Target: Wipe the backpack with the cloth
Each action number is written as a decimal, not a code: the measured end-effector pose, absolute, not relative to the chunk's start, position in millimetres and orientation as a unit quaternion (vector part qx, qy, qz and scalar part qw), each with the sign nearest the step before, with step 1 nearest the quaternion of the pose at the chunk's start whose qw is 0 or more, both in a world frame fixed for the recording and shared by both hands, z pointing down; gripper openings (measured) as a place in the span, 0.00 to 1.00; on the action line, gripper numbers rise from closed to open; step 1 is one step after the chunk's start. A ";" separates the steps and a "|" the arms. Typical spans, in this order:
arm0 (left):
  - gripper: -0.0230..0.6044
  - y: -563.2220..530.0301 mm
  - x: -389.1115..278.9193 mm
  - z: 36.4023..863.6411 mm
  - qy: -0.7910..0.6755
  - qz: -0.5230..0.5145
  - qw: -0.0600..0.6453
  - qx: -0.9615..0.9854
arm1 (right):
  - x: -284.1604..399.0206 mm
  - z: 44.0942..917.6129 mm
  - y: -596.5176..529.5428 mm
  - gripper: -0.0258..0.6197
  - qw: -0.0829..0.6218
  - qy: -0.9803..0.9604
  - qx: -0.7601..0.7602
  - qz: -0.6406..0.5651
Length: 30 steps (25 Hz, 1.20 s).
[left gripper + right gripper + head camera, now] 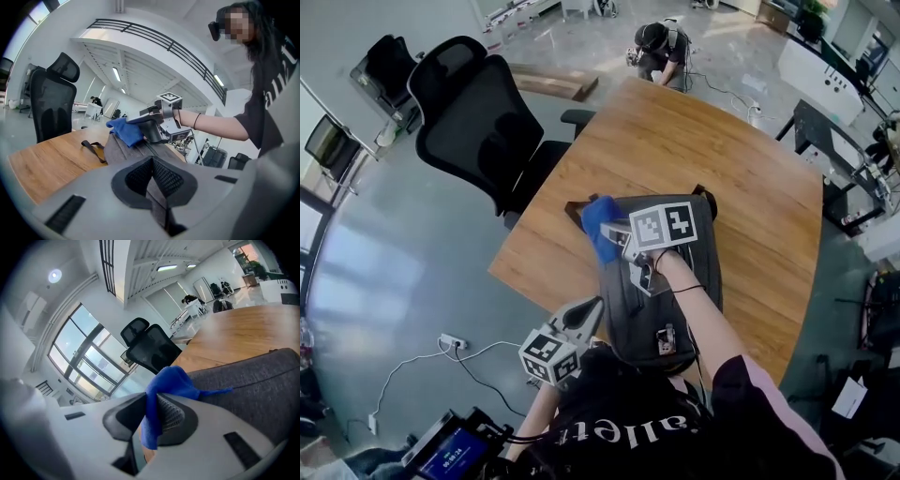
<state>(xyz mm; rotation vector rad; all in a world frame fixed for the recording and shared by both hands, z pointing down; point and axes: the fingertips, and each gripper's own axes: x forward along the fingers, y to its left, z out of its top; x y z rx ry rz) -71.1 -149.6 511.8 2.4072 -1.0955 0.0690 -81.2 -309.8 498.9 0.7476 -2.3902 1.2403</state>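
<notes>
cloth [598,225] tight in right claw [619,244] at backpack [680,300] far corner, left claw [589,315] clamped on near edge, open tabletop [694,141] beyond

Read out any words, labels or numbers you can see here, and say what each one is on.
"allet": white letters on the person's black shirt, part of a longer word; the rest is hidden.
Blue screen of the device: too small to read.
Tag on the backpack: too small to read.
Marker cubes: square patterns only, no text.
</notes>
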 end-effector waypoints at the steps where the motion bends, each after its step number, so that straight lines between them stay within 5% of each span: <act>1: 0.04 -149.5 -73.9 512.9 -0.405 0.025 0.246 0.880 | -79.3 499.4 -309.9 0.15 0.172 -0.842 0.264 0.438; 30: 0.04 -145.3 -48.8 506.8 -0.367 0.031 0.243 0.898 | 229.0 535.7 -294.7 0.15 0.121 -0.716 0.494 0.478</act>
